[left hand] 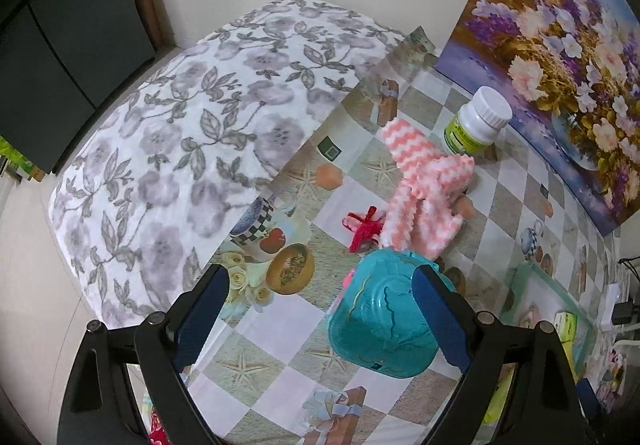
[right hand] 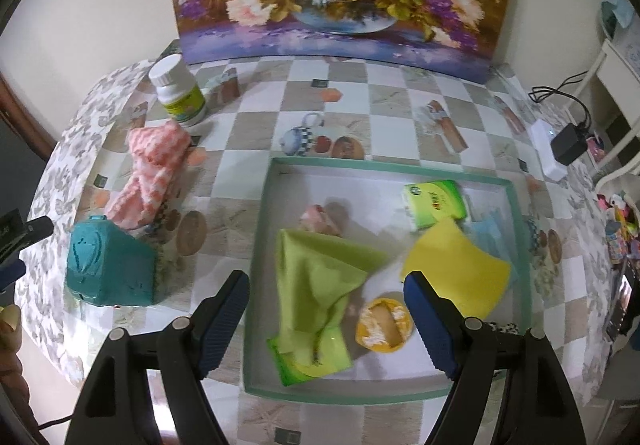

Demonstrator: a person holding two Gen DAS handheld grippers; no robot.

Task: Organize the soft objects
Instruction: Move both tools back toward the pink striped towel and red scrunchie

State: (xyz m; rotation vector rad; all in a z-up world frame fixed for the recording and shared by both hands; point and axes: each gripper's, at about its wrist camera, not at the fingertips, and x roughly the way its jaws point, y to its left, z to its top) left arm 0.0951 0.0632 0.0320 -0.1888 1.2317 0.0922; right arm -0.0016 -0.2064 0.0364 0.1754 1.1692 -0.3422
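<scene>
right gripper [right hand: 326, 291]: wide, empty | left gripper [left hand: 322, 287]: wide, empty | pink-white zigzag cloth [left hand: 424, 181]: crumpled beside teal box [left hand: 380, 321]

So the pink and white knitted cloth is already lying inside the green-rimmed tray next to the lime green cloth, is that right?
Not quite. The pink and white knitted cloth lies outside the green-rimmed tray, on the checkered tablecloth beside the white-capped bottle. The lime green cloth is inside the tray. The right wrist view shows it.

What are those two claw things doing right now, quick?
Left gripper: fingers open, nothing held, hovering by the teal box.
Right gripper: fingers open, nothing held, above the green cloth.
</scene>
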